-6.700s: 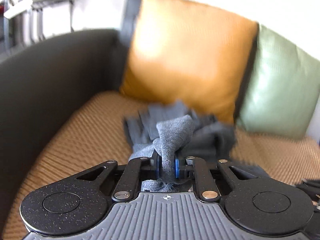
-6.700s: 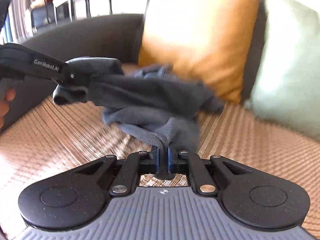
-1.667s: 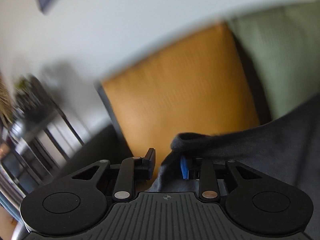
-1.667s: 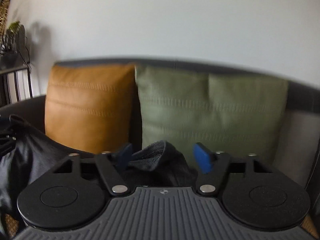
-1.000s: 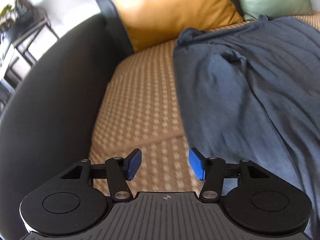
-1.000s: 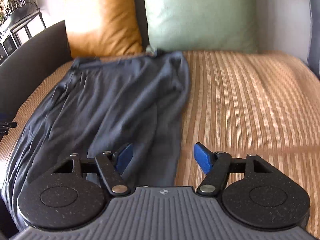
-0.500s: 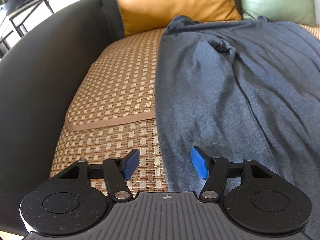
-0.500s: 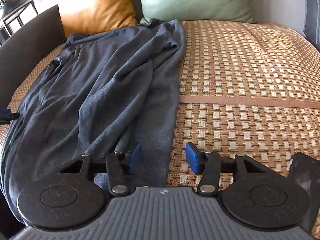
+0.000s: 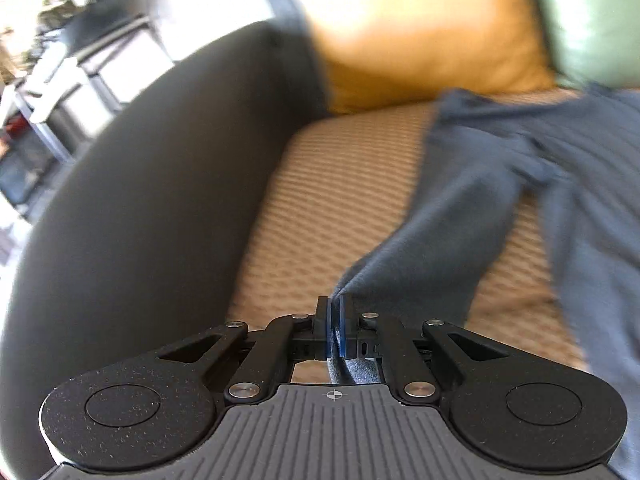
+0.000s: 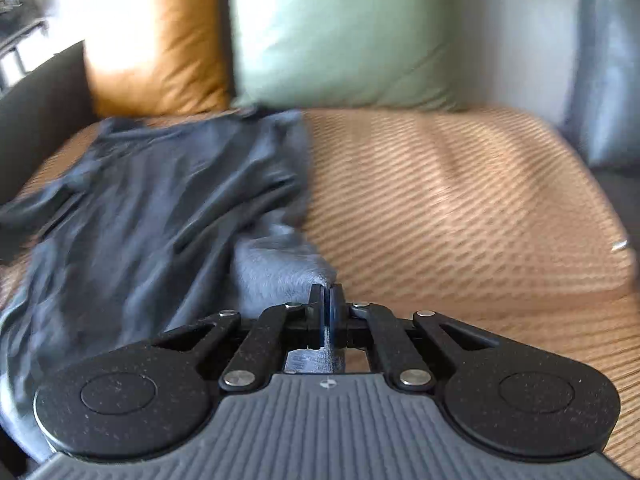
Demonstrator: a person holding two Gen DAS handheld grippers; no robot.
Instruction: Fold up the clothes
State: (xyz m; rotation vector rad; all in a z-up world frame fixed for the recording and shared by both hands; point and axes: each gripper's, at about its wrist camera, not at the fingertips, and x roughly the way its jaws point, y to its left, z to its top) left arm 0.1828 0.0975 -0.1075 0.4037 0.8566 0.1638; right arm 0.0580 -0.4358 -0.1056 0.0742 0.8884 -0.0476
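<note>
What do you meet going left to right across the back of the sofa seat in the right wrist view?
Dark sofa armrest → orange cushion → pale green cushion → blue-grey cushion at the far right.

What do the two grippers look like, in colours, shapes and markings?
In each wrist view the left gripper and the right gripper look alike. Each has a grey ribbed body with a small crosshair mark, and two round, black, speckled lobes, each with a circular outline. Black link arms with silver rivets lead to the jaws, which carry blue pads. No cable, sleeve or hand is visible.
</note>
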